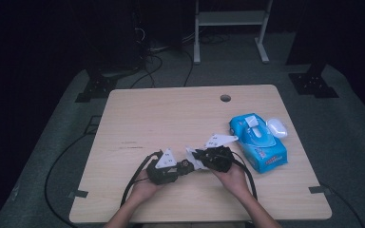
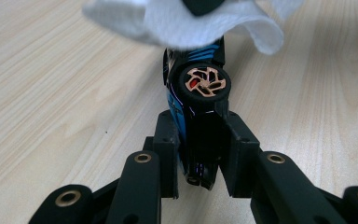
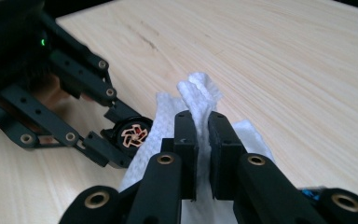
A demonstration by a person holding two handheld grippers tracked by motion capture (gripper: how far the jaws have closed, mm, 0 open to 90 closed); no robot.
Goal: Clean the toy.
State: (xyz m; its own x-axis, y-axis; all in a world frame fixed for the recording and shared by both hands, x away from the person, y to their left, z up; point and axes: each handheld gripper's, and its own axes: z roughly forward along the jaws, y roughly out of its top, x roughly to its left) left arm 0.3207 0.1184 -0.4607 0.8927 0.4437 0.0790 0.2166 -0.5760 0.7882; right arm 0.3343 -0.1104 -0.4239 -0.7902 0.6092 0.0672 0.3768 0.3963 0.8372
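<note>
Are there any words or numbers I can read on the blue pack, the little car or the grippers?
No text can be read.
Blue wipes pack: print on its wrapper, too small and blurred to read.
Toy car: stripes and a copper wheel, no words visible.
Left gripper and right gripper: no labels visible; small marks on the grey plates are unreadable.

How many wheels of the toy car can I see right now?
1 clearly: the orange-spoked wheel on the toy car clamped in the left gripper, just below the white wipe held by the right gripper. Others may be hidden by jaws or wipe.
</note>
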